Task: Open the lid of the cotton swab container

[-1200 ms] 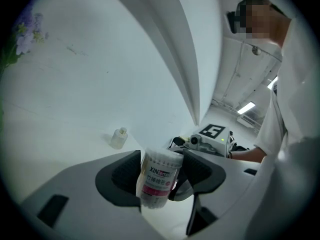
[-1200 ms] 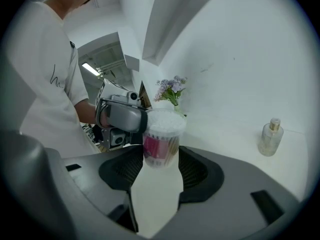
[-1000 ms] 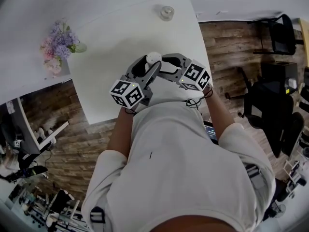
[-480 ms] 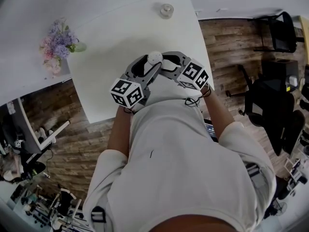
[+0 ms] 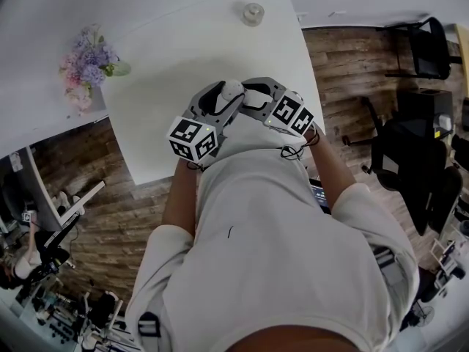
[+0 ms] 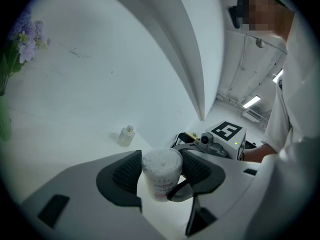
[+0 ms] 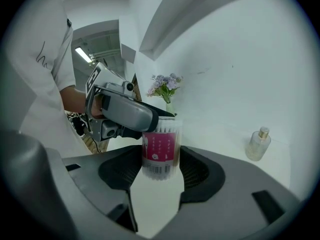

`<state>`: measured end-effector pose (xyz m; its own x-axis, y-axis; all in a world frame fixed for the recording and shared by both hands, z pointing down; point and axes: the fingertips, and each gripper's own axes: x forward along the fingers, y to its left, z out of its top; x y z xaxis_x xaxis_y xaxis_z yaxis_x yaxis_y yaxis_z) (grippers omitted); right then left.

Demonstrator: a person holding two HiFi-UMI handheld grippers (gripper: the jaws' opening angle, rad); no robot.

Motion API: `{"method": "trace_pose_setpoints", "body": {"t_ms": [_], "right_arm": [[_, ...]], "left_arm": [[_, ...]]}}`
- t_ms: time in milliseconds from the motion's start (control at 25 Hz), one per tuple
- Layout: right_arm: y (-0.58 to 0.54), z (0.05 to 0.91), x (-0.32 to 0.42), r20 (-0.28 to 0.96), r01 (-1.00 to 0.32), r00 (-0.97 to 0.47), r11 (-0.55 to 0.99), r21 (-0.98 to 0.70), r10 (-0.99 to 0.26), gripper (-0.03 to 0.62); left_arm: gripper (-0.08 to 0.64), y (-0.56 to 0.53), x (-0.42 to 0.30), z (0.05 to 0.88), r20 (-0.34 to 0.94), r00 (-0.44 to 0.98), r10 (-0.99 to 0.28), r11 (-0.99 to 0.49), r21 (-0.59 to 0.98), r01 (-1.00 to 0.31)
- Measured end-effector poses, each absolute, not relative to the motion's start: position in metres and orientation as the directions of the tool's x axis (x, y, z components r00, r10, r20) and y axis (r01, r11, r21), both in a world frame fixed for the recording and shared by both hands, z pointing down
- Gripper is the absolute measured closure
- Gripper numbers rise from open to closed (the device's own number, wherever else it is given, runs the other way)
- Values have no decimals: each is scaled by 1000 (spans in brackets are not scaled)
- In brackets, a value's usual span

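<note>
The cotton swab container [image 5: 231,89], a clear cylinder with a pink label [image 7: 160,151], is held between both grippers over the near part of the white table [image 5: 168,57]. My left gripper [image 5: 222,101] is shut on its upper end, where the white swab heads [image 6: 161,163] show between the pads. My right gripper [image 5: 248,94] is shut on the labelled body, with a dark pad [image 7: 196,170] against each side. In the right gripper view the left gripper [image 7: 125,111] covers the container's top. I cannot tell whether the lid is on or off.
A small glass bottle [image 5: 253,13] stands at the table's far edge, also seen in the left gripper view [image 6: 126,135] and the right gripper view [image 7: 258,144]. A vase of purple flowers [image 5: 89,68] sits at the left. Black chairs [image 5: 410,160] stand on the wooden floor to the right.
Both grippers and the container have shifted slightly left and toward the person. The left gripper has turned a little around the container's top.
</note>
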<state>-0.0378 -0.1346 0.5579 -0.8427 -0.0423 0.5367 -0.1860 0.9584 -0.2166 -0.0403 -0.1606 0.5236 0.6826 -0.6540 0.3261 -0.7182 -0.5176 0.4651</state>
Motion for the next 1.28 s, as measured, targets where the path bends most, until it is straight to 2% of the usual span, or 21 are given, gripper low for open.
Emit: {"method": "trace_pose_setpoints", "body": {"t_ms": [480, 720, 1280], "right_arm": [[-133, 560, -37, 555, -163, -830, 976, -145, -56, 364], [-133, 563, -38, 574, -142, -815, 987, -78, -72, 364], [-119, 575, -40, 575, -99, -817, 992, -78, -36, 367]], "left_arm": [[301, -155, -43, 527, 323, 703, -633, -493, 532, -688], [302, -155, -47, 525, 281, 720, -634, -445, 629, -638], [295, -165, -66, 513, 289, 668, -685, -420, 593, -687]]}}
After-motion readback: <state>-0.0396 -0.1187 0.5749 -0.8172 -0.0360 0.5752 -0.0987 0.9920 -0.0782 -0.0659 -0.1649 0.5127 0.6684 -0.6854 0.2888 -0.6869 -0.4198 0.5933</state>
